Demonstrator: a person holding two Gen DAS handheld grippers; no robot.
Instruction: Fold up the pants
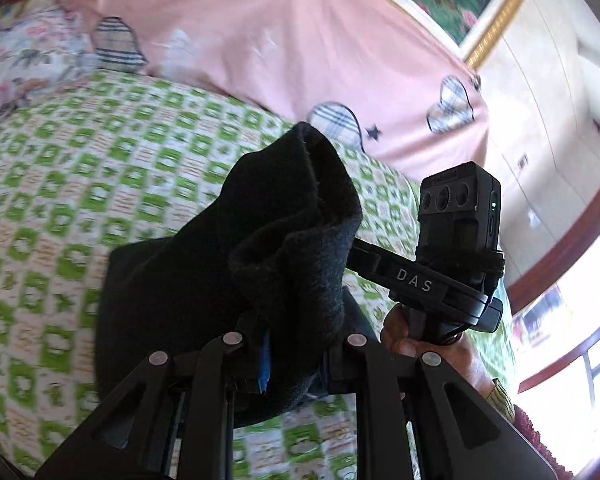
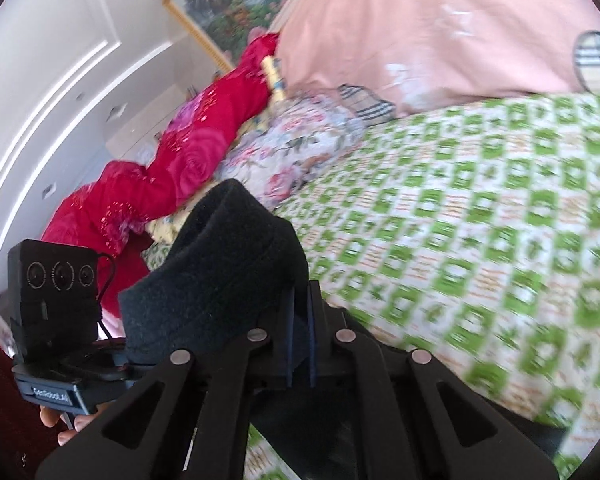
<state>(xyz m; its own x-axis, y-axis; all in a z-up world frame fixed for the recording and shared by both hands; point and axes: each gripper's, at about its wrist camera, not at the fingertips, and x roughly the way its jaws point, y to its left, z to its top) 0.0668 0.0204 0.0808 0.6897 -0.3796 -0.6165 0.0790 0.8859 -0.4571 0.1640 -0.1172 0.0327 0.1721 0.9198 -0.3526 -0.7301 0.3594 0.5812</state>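
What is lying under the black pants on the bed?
Under the black pants lies the green checked bedspread, seen all around them. Both the left gripper and the right gripper pinch the cloth. Whatever lies directly beneath the fabric is covered.

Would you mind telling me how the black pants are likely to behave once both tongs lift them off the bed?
The black pants will probably flop: the fabric already bunches and droops over the left tongs. The fuzzy, fleece-like surface held in the right tongs suggests it should grip rather than slip. Thick folds hint at some weight.
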